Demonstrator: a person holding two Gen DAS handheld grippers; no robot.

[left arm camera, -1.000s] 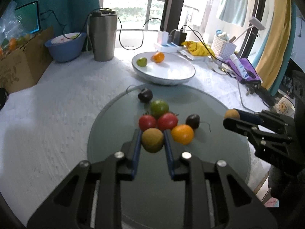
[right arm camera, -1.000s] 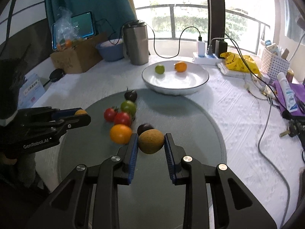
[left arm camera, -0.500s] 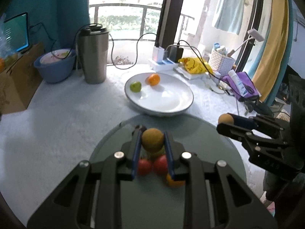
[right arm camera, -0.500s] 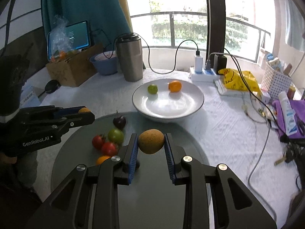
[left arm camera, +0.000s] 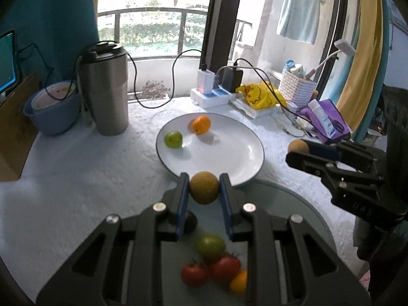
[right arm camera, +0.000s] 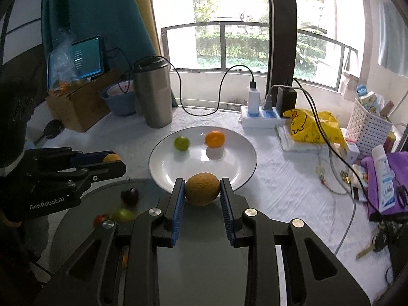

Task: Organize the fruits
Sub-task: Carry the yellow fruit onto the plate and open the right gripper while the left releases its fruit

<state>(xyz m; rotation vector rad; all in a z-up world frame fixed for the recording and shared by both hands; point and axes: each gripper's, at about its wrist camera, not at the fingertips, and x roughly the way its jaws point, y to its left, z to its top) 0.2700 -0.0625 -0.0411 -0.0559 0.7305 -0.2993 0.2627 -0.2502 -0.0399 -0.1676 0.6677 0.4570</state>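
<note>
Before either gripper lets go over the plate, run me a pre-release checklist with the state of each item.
1. Left gripper shut on its brown fruit: ok.
2. Right gripper shut on its brown fruit: ok.
3. White plate has bare room in front of the green fruit and orange fruit: ok.
4. Held fruits over the plate rather than its near rim: cannot tell.
5. Grippers apart from each other: ok.
6. Steel tumbler and cables off the plate: ok.
</note>
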